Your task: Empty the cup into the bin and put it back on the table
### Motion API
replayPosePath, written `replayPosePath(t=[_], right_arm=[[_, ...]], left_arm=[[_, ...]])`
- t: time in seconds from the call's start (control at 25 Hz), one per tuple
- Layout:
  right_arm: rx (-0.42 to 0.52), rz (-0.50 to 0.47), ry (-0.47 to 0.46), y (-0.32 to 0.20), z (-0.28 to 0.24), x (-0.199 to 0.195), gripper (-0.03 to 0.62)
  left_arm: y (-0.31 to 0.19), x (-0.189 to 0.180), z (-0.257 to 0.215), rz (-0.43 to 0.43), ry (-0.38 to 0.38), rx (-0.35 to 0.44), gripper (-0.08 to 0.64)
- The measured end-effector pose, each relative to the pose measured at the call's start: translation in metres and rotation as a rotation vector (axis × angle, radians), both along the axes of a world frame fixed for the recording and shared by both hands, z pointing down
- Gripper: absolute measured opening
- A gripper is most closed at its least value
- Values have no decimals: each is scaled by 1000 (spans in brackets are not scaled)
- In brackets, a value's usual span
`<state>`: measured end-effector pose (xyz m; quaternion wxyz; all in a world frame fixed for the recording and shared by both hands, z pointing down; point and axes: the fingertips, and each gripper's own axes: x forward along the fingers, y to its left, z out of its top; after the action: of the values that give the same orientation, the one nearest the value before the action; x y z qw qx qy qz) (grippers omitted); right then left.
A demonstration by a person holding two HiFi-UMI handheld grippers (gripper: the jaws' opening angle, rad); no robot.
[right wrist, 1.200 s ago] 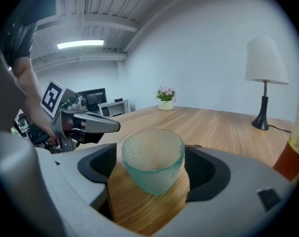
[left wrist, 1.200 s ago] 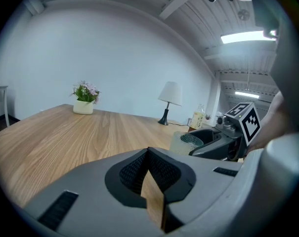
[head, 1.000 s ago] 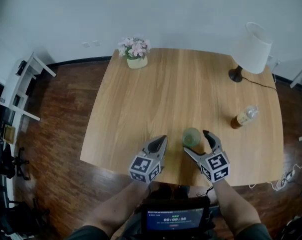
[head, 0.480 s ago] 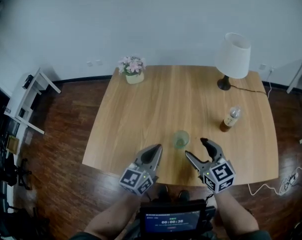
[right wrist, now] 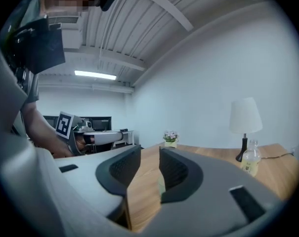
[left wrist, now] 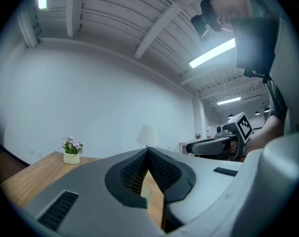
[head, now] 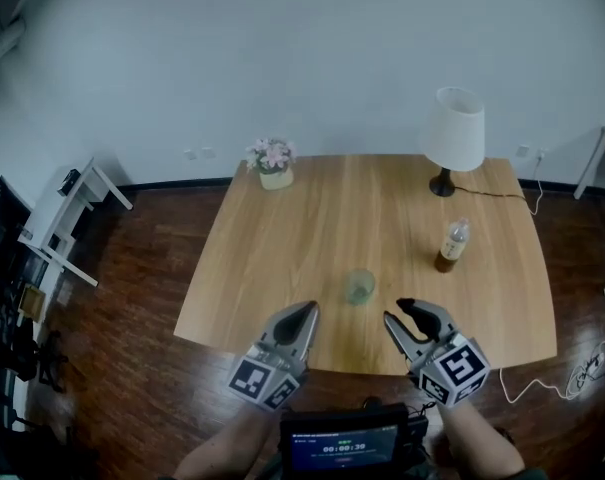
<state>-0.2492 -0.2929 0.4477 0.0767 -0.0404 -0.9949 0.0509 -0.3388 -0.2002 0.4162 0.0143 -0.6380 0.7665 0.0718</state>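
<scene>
A clear greenish cup (head: pixel 359 286) stands upright on the wooden table (head: pixel 282 258), near its front edge. Both grippers hover over that edge, nearer to me than the cup and apart from it. My left gripper (head: pixel 306 312) is to the cup's lower left with its jaws together; in the left gripper view (left wrist: pixel 147 151) the tips meet. My right gripper (head: pixel 394 314) is to the cup's lower right. Its jaws are closing, and in the right gripper view (right wrist: pixel 149 154) a narrow gap holds nothing. No bin shows in any view.
At the table's back stand a small flower pot (head: pixel 274 164) and a white lamp (head: pixel 452 133); a bottle (head: pixel 449 245) stands at the right. A white rack (head: pixel 77 218) is on the wooden floor at the left, and a cable (head: pixel 572 368) lies at the right.
The right gripper's jaws stood wide around the cup, then drew back and narrowed. Both grippers have pulled toward me, and the cup stays on the table.
</scene>
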Motion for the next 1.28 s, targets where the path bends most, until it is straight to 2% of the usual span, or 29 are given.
replayPosePath(t=[0.08,0.12,0.2,0.32,0.44,0.76,1.0,1.28], right_arm=[[-6,38,-10,1,-4,7,121],[4,68,-22,1,-7,10,101],[34,134,-54,2,-15,17,0],[15,191,-74,17,-21,26,0],[15,210,-63,38,-28,32,0],[19,297,-44,72,-40,52,-2],[21,320,-29,86,-48,70,-2],[6,319,-53,79,-63,88,-3]], left_arm=[[11,3,-9,7,13,32,-8],[17,4,-13,8,25,54,-8],[34,4,-21,0,47,96,-8],[58,0,-26,-21,47,97,-8],[79,2,-24,-19,-5,64,-8],[111,12,-21,58,46,89,-8],[122,24,-26,81,65,102,-8],[130,27,-47,-8,26,114,-8]])
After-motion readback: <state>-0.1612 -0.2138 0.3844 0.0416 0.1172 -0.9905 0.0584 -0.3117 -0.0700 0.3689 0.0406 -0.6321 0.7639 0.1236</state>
